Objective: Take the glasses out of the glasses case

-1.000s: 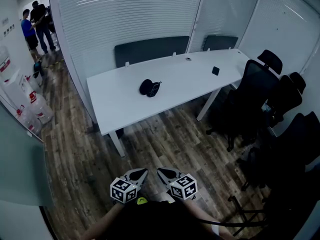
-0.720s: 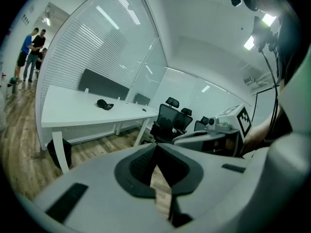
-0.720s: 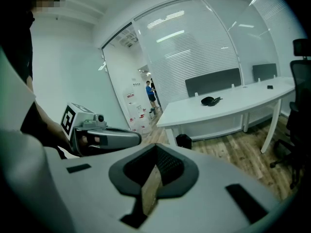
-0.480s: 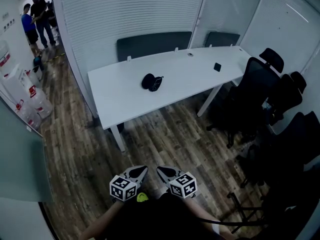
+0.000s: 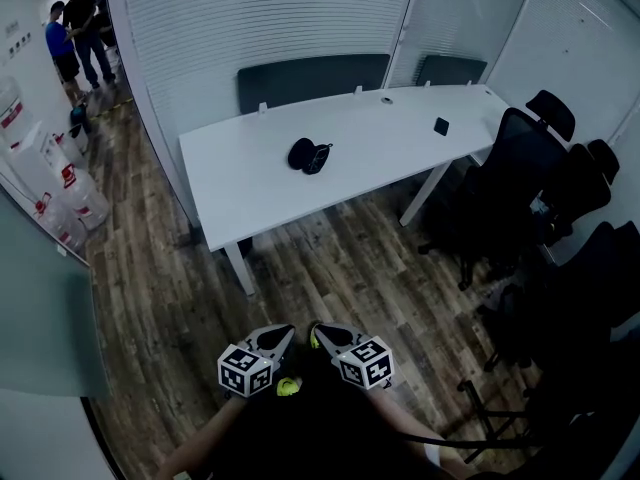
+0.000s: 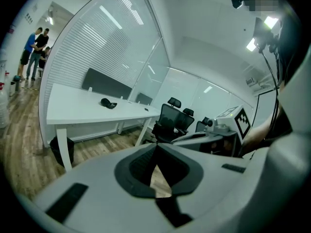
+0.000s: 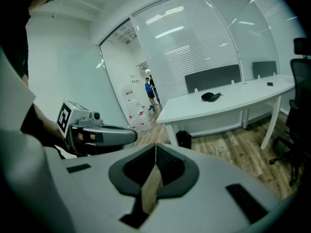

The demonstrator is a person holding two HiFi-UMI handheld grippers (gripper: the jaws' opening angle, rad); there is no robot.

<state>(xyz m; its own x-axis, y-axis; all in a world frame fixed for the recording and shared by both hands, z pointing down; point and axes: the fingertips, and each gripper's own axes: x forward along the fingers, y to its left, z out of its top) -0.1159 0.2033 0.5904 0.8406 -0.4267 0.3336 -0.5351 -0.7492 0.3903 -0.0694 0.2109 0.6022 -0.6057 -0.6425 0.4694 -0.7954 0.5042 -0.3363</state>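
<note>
black glasses case [image 5: 308, 155] far from grippers [image 5: 280, 336] [image 5: 322, 333]

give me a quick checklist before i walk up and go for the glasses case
1. Target found: ok. The glasses case lies on the white table.
2. Grippers empty: ok. The left gripper and the right gripper hold nothing.
3. Jaws ready to grasp: not ok. Both pairs are closed tip to tip and need opening.
4. Case within reach: not ok. Both grippers are held close to the body, with open floor before the table.
5. Approach side: probably ok. The office chairs crowd the table's right end, not the edge nearest the case.
6. Case open, glasses visible: cannot tell, too small from here.
</note>
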